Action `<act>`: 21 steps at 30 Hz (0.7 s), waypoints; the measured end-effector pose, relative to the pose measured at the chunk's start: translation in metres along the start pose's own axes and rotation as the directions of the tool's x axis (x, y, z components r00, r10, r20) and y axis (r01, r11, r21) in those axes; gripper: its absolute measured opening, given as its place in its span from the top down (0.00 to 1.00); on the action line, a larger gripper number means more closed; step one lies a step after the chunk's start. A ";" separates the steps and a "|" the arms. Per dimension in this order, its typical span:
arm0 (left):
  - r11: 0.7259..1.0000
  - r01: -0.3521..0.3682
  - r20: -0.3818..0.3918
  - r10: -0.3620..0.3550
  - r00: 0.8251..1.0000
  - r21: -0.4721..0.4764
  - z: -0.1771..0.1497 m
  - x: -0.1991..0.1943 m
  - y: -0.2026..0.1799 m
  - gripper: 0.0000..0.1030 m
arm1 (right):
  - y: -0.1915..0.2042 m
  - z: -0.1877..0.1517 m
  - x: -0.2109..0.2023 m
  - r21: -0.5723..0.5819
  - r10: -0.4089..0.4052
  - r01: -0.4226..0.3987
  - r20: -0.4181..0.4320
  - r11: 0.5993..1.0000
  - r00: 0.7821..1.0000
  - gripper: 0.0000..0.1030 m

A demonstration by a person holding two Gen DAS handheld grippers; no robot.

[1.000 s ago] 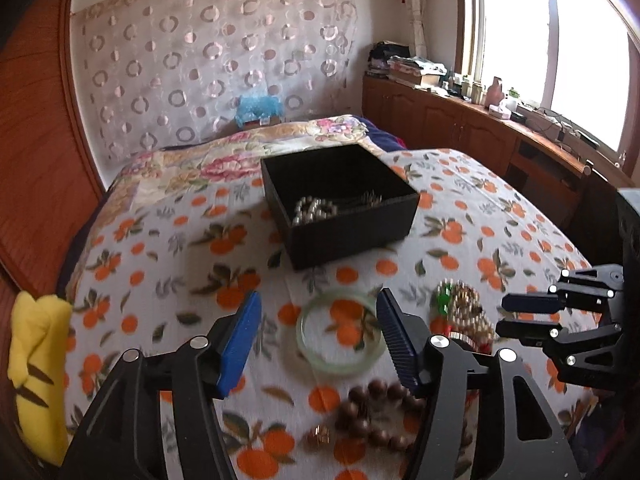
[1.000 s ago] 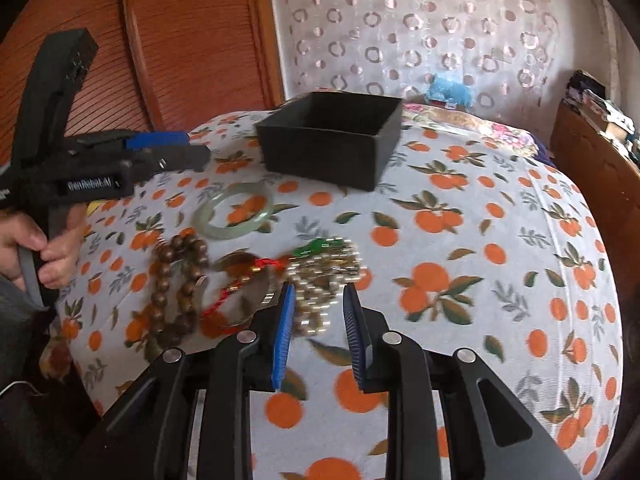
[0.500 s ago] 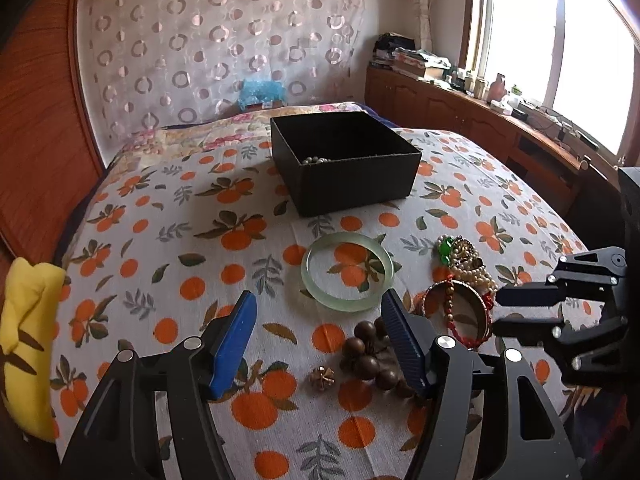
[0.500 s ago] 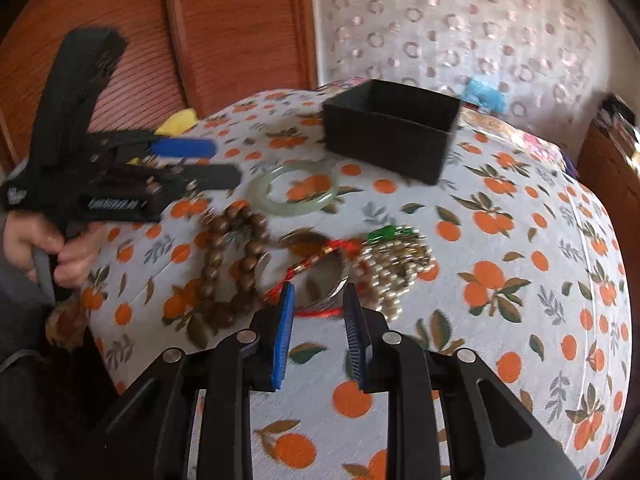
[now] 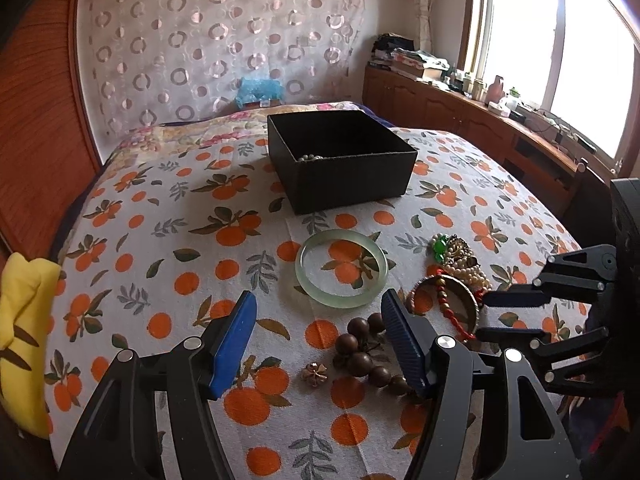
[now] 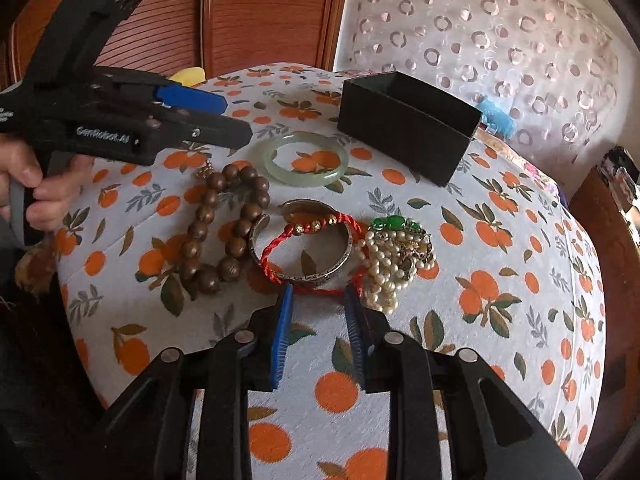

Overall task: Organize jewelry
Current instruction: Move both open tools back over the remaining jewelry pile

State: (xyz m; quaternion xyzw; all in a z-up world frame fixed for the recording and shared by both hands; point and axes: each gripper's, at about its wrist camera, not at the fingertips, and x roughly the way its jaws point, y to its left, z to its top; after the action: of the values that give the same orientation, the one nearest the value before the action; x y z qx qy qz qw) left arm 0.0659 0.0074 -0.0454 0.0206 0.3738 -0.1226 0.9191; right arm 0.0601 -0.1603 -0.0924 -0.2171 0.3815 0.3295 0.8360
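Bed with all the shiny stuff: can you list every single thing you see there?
Box: one, black, open, far middle of the bed; pale beads inside.
Jade bangle: one, pale green, flat in front of the box.
Wooden bead bracelet: one, brown, left of the metal bangle.
Metal bangle: one, silvery, beside the pearls.
Red cord bracelet: one, red with gold beads, draped over the metal bangle.
Pearl pile: one tangle, cream with green stones.
Small charm: one, gold, by the brown beads.
Bedspread: one, white with oranges.
Yellow cloth: one, bed's edge.
Left tool: open, empty.
Right tool: opening, empty, near the red cord.
Hand: one, holding the left tool.
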 end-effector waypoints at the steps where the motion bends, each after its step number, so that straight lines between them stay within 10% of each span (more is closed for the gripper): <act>1: 1.000 0.001 -0.001 -0.001 1.000 0.000 0.000 0.000 -0.001 0.40 | 0.000 0.001 0.001 -0.003 0.000 0.000 0.001 1.000 1.000 0.71; 18: 1.000 0.007 -0.002 -0.007 1.000 0.004 -0.001 0.002 -0.008 0.40 | -0.013 0.017 0.015 0.038 0.058 -0.058 -0.007 0.998 0.998 0.71; 21: 1.000 0.009 -0.003 -0.009 1.000 0.001 -0.002 0.002 -0.008 0.40 | -0.009 0.016 0.014 0.011 0.031 -0.031 -0.017 0.999 0.999 0.83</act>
State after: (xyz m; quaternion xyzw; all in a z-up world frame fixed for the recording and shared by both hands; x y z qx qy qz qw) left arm 0.0644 -0.0002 -0.0476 0.0198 0.3754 -0.1269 0.9179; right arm 0.0809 -0.1513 -0.0928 -0.2097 0.3938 0.3384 0.8285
